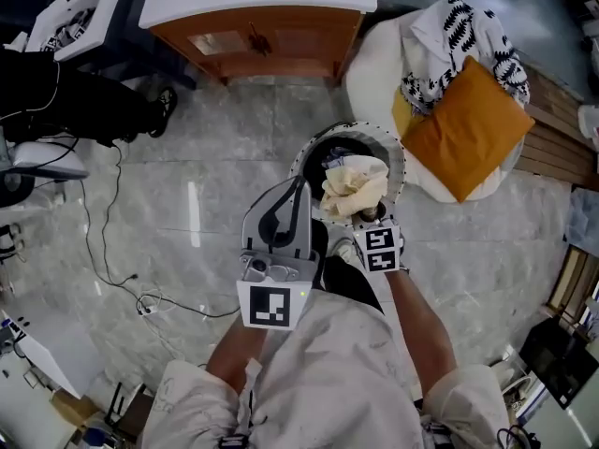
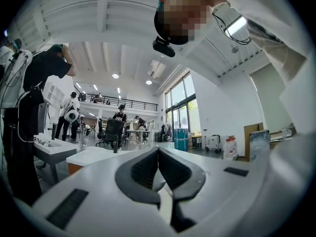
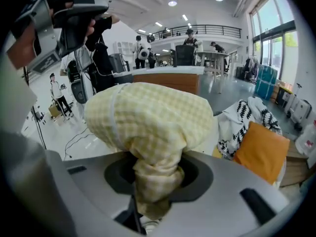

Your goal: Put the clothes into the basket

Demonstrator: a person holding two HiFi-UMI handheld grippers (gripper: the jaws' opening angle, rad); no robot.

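Note:
A pale yellow checked cloth is bunched in my right gripper, whose jaws are shut on it just above the round basket on the floor. The basket has a white dotted rim and a dark inside. In the right gripper view the cloth fills the gap between the jaws and bulges over the right gripper. My left gripper hangs to the left of the basket, shut on nothing. Seen in its own view, the left gripper points level into the room, fingertips touching.
A white beanbag behind the basket carries a black-and-white patterned garment and an orange cushion. A wooden cabinet with a white top stands at the back. Cables trail over the floor at left. People stand further off.

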